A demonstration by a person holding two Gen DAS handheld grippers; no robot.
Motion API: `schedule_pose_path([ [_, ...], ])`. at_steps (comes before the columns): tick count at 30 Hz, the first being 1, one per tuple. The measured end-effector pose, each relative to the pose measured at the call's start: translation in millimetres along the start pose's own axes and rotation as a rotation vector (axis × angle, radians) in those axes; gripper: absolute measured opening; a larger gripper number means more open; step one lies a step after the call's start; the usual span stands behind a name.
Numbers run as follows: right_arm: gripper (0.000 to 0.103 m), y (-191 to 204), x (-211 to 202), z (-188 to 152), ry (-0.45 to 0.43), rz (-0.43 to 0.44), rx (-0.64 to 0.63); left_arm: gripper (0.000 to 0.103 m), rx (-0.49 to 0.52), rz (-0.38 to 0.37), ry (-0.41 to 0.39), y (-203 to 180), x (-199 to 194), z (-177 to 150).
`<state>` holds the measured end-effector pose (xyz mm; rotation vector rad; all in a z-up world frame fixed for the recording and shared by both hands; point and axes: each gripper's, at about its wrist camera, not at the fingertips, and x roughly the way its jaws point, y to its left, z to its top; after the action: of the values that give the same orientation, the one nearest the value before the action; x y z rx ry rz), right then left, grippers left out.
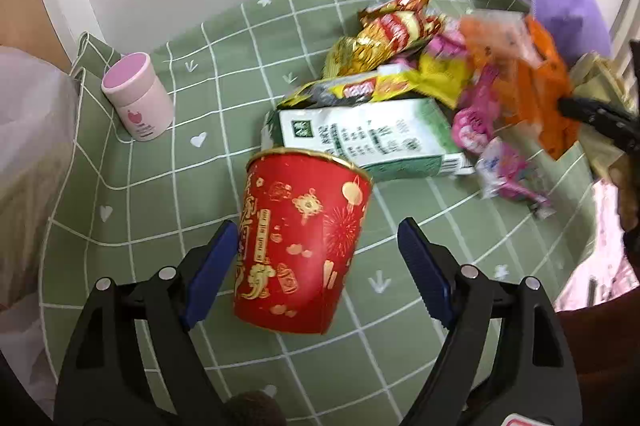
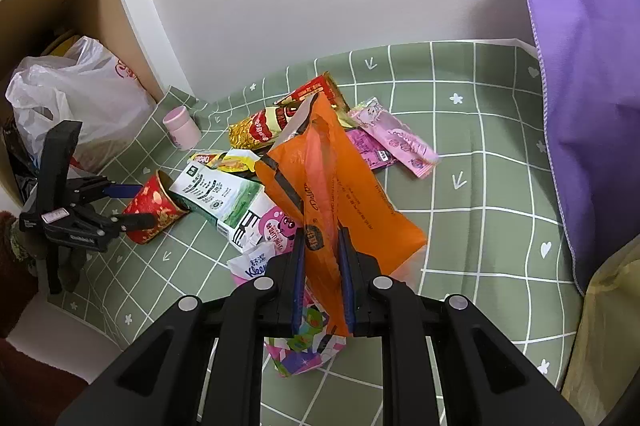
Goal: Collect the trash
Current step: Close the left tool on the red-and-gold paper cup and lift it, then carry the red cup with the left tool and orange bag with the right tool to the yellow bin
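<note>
Two hand-held grippers working one heap of trash on the green checked table.

Lying on its side at the near edge of the heap, the red paper cup (image 1: 302, 242) sits between the widely spread fingers of the left hand-held gripper (image 1: 318, 266); one blue pad touches it, the other stands clear. The right hand-held gripper (image 2: 322, 280) is clamped on the orange plastic bag (image 2: 340, 185), which drapes over the milk carton (image 2: 224, 197) and snack wrappers (image 2: 276, 123). Likely risks: the thin cup may crumple or roll toward the carton when squeezed, and lifting the bag could drag loose wrappers off the table. A white plastic bag (image 2: 76, 93) waits beside the shelf.
</note>
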<state>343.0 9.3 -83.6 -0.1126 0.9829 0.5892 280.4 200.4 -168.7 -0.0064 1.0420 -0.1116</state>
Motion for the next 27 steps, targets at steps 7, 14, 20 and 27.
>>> schedule_pose_path([
  [7,0.016,5,4,-3,0.014,0.002,-0.009,0.078,-0.069,0.065,0.003,20,12,14],
  [14,0.016,0,1,-6,0.002,0.003,0.011,0.063,-0.213,-0.033,0.088,40,25,16],
  [20,0.016,-1,-6,-6,-0.02,-0.026,0.007,0.058,-0.299,-0.025,-0.006,39,-7,14],
  [27,0.028,-10,-10,-1,-0.053,-0.054,0.029,0.057,-0.374,-0.019,-0.172,11,-58,18],
])
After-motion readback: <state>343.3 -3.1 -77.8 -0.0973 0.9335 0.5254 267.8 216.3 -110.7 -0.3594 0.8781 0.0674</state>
